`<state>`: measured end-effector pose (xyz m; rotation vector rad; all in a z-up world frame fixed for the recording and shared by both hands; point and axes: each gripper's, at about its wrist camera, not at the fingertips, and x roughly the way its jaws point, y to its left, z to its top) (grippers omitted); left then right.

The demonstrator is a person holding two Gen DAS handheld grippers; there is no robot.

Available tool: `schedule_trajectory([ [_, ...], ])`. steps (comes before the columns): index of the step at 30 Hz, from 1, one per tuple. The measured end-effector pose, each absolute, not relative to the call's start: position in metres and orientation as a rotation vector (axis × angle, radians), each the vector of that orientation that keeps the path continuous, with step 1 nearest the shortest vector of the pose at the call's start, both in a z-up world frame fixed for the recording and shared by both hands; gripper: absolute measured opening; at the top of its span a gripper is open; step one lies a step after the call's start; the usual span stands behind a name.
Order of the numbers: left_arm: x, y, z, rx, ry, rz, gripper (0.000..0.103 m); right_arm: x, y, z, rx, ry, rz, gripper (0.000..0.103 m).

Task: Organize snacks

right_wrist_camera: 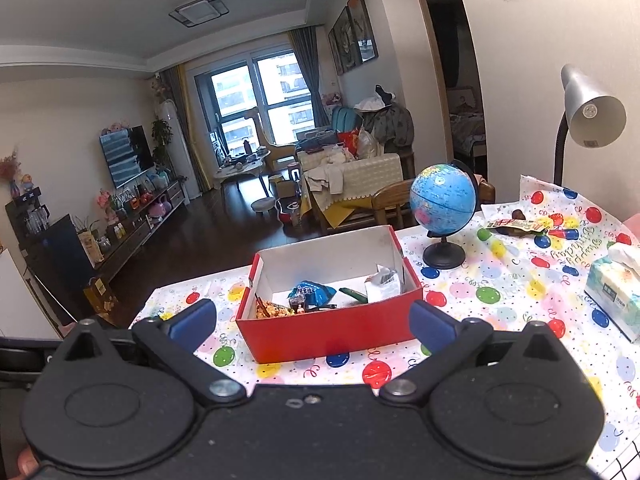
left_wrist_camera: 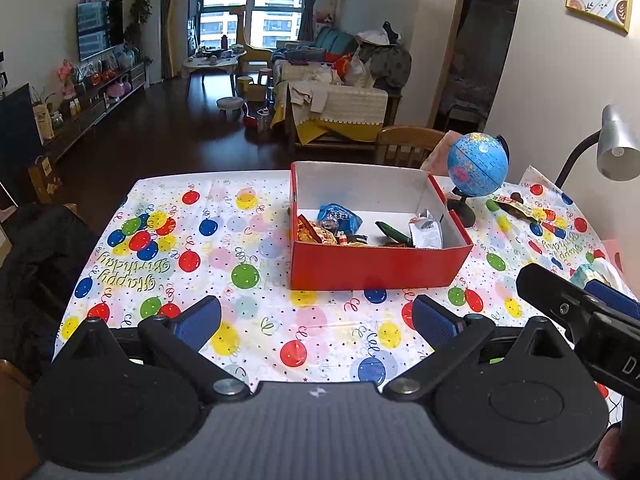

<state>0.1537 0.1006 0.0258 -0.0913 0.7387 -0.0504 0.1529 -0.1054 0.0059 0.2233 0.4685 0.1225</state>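
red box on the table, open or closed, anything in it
Open: the red box has no lid on, and its white interior shows several snack packets lying at the bottom.

Left gripper (left_wrist_camera: 316,316): I hold it level, jaws spread wide, nothing between the blue pads.
Right gripper (right_wrist_camera: 312,320): I hold it alongside, jaws equally wide, empty.

Both the left gripper (left_wrist_camera: 316,316) and right gripper (right_wrist_camera: 312,318) are matte black, with blue ribbed pads (left_wrist_camera: 202,322) at the jaws' tips and silver pivot screws (left_wrist_camera: 226,387) behind them.
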Motion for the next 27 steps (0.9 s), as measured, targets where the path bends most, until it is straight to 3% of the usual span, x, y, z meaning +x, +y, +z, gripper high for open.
schedule_trajectory([
  [27, 0.142, 0.105, 0.028, -0.099, 0.726, -0.049, 0.102, 0.147, -0.1, 0.004, 0.234, 0.505, 0.113, 0.103],
])
